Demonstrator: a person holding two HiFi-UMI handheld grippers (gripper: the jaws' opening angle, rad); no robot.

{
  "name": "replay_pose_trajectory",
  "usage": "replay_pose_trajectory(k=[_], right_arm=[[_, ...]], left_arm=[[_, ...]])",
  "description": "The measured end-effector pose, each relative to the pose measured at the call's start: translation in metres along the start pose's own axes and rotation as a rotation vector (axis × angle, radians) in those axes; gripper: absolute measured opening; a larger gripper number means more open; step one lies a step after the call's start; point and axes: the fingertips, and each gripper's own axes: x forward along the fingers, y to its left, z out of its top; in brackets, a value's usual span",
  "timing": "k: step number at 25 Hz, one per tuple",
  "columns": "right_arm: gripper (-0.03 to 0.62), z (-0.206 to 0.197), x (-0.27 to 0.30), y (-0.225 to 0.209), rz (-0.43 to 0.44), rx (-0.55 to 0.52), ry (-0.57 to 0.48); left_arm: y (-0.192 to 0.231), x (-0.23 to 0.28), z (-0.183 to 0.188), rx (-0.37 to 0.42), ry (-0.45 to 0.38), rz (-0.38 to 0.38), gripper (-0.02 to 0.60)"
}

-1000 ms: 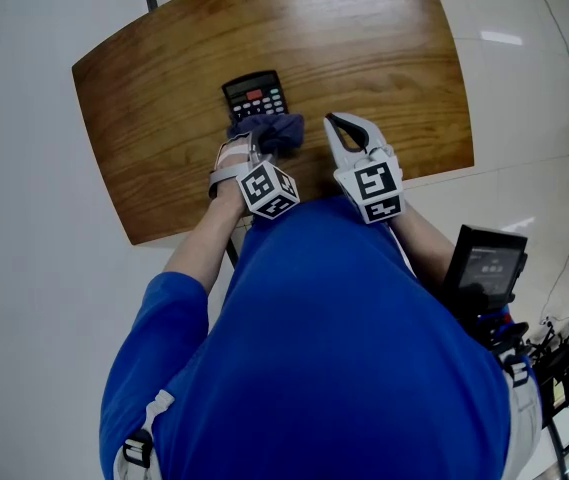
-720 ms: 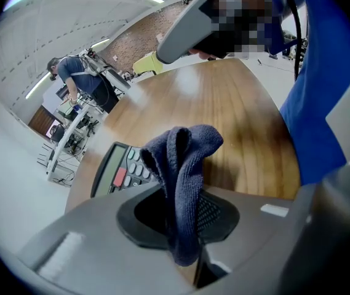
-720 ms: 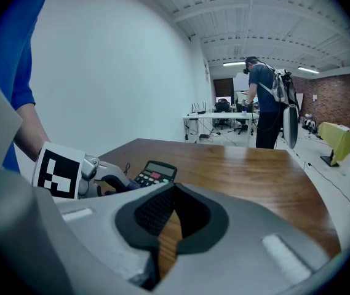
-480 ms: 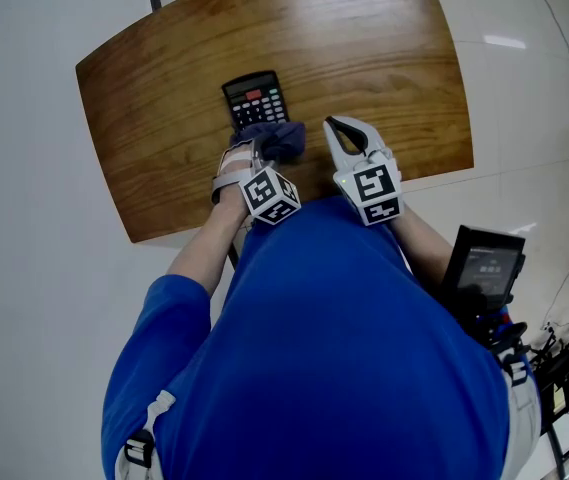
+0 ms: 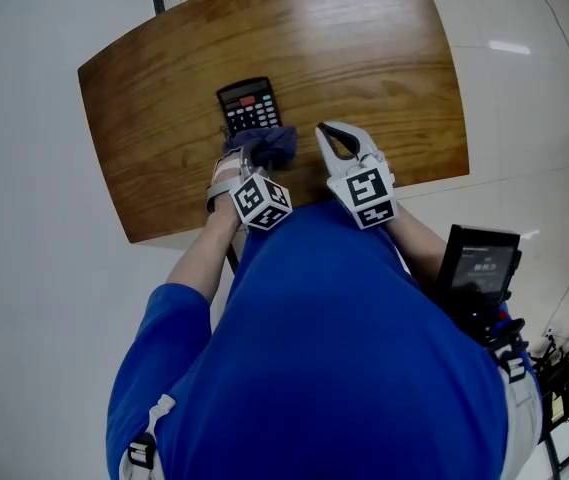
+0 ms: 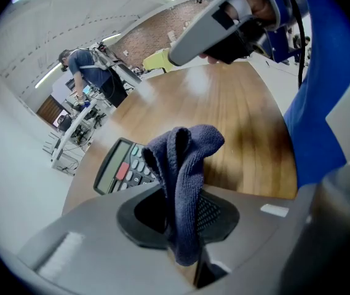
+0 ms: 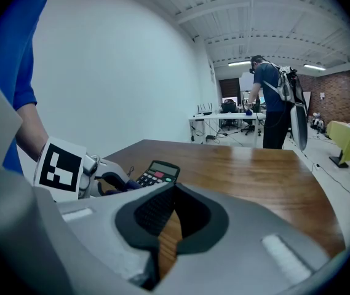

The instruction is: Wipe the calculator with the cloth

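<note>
Workshop floor (image 5: 24, 218), pale and glossy, surrounds one wooden table (image 5: 364, 48) with a curved far edge, filling the upper half of the head view. Item one: calculator (image 5: 249, 106), black, with a grey display, one red key and rows of pale keys, lying flat on the table left of centre, display end towards the top of the frame. Item two: cloth (image 5: 264, 145), dark blue, bunched, directly below the calculator and covering its lower edge in the head view; whether it presses on the keys cannot be told. Item three: left gripper (image 5: 247, 156), at the lower edge of the table, jaws clamped on the cloth; its own view shows the fabric pinched between the pads and standing up in a folded loop, with the calculator's keys just behind it to the left. Its marker cube (image 5: 261, 200) sits below it in the frame. Item four: right gripper (image 5: 332, 136), just right of the cloth and apart from it, above bare wood near the table's lower edge; jaws drawn together, nothing between them, only a sliver of tabletop showing through. Item five: blue shirt (image 5: 334, 348) of the wearer, filling the lower half of the head view. Item six: dark screen device (image 5: 479, 268) at lower right. Background, right gripper view: a person (image 7: 273, 97) with a backpack standing at distant desks under ceiling strip lights.
</note>
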Motion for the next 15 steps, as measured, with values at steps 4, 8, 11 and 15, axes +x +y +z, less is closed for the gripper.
replay_pose_trajectory(k=[4, 8, 11, 15], right_arm=[[0.002, 0.006, -0.001, 0.008, 0.022, -0.036, -0.007], [0.002, 0.010, -0.002, 0.013, 0.034, -0.090, -0.022], [0.002, 0.009, -0.004, 0.016, 0.038, -0.094, -0.018], [0.002, 0.019, -0.005, 0.016, 0.037, -0.094, -0.042]], left_arm=[[0.014, -0.019, 0.001, -0.135, -0.064, 0.046, 0.063], [0.026, -0.037, 0.005, -0.216, -0.143, 0.104, 0.063], [0.024, -0.046, 0.004, -0.288, -0.201, 0.106, 0.063], [0.031, -0.057, 0.010, -0.395, -0.273, 0.110, 0.063]])
